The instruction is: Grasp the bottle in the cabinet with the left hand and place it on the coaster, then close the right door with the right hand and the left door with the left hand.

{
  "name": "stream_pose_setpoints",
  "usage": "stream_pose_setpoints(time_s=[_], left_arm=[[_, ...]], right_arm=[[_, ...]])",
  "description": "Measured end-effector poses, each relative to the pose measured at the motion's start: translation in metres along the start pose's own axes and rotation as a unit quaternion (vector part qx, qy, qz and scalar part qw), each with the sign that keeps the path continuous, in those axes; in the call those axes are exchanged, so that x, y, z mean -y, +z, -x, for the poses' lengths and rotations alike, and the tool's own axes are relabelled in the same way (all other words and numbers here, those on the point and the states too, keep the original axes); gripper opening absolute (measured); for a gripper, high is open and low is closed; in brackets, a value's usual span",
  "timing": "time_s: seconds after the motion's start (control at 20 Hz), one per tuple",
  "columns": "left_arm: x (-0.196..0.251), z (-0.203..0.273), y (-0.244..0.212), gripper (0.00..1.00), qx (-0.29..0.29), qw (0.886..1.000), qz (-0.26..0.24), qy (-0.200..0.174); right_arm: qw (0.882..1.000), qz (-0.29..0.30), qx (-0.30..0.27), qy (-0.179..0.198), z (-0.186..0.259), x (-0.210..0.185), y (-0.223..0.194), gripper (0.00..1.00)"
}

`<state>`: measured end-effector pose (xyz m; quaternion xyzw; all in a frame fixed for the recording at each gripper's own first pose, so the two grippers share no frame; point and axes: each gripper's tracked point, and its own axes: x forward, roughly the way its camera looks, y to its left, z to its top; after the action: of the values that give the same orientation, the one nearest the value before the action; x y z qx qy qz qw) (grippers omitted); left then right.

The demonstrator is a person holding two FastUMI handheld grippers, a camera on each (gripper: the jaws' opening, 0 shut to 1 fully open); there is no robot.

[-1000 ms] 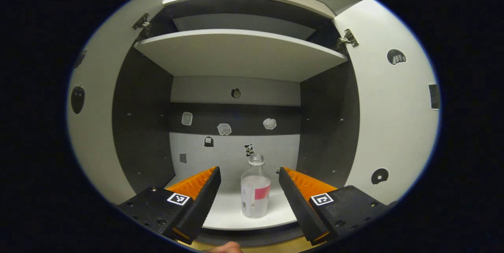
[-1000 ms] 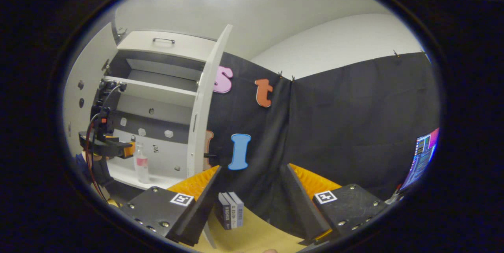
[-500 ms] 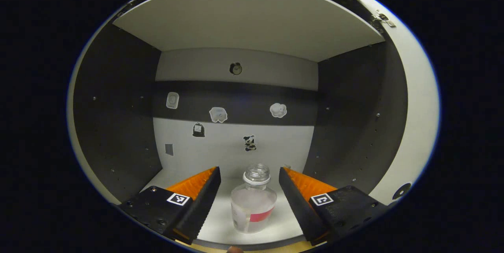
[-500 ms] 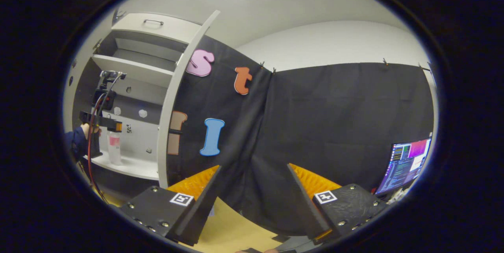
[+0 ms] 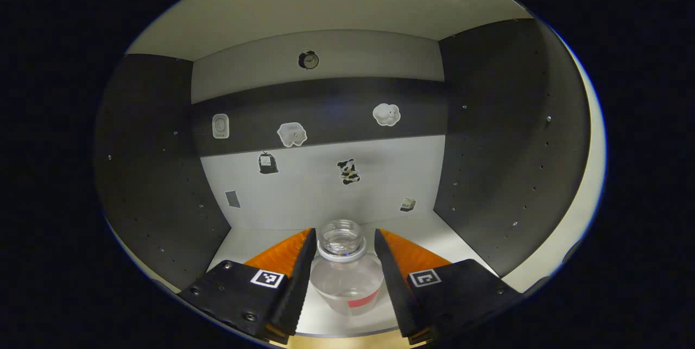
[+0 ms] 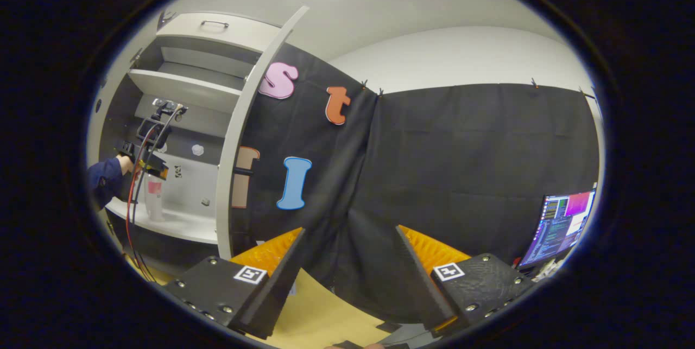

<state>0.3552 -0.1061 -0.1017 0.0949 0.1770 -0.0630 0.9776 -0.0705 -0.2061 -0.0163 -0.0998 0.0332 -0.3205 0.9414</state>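
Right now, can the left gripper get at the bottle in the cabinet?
Probably yes: the bottle stands upright between the left gripper fingers, nothing lies between them, though contact is unclear.

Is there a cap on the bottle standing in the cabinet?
No. In the left gripper view the bottle shows an open, uncapped mouth between the left tongs.

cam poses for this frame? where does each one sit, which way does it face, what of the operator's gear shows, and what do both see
Left gripper view: rides the left gripper, facing into the lower compartment of the grey-and-white cabinet; its own two fingers flank the neck of the clear plastic bottle with a pink label band.
Right gripper view: rides the right gripper, held back over the tan tabletop, facing the booth wall; its own open fingers show below, and far left a dark sleeve holds the left gripper.
Shared: the cabinet, the bottle, the left gripper.
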Motion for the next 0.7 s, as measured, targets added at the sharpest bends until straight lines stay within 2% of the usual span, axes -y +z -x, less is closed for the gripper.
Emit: stream_pose_setpoints(time_s=[0.05,0.1,0.2,0.25,0.3,0.4,0.45,0.7], left_arm=[[0.000,0.002,0.006,0.66,0.014,1.000,0.007,-0.004],[-0.002,0.006,0.014,0.54,0.033,0.999,0.015,-0.003],[0.001,0.018,0.016,0.38,0.045,0.998,0.033,-0.024],[0.002,0.024,0.013,0.41,0.046,0.998,0.039,-0.034],[0.002,0.031,0.010,0.37,0.042,0.997,0.039,-0.043],[0.002,0.053,0.001,0.40,0.043,0.997,0.043,-0.056],[0.005,0.065,0.001,0.38,0.052,0.995,0.046,-0.068],[0.011,0.146,-0.026,0.37,0.074,0.989,0.056,-0.113]], right_arm=[[1.000,0.001,0.001,0.002,-0.002,-0.001,0.000,0.96],[1.000,0.001,0.003,0.003,-0.002,-0.002,0.001,0.96],[1.000,-0.002,0.005,0.007,-0.002,-0.001,0.002,0.94],[1.000,-0.006,0.005,0.010,-0.003,-0.001,0.002,0.94],[1.000,-0.010,0.007,0.014,-0.004,-0.001,0.003,0.94],[1.000,-0.018,0.011,0.023,-0.007,-0.003,0.007,0.96],[0.999,-0.020,0.014,0.028,-0.008,-0.003,0.009,0.96],[0.997,-0.015,0.024,0.068,-0.006,-0.012,0.012,0.96]])
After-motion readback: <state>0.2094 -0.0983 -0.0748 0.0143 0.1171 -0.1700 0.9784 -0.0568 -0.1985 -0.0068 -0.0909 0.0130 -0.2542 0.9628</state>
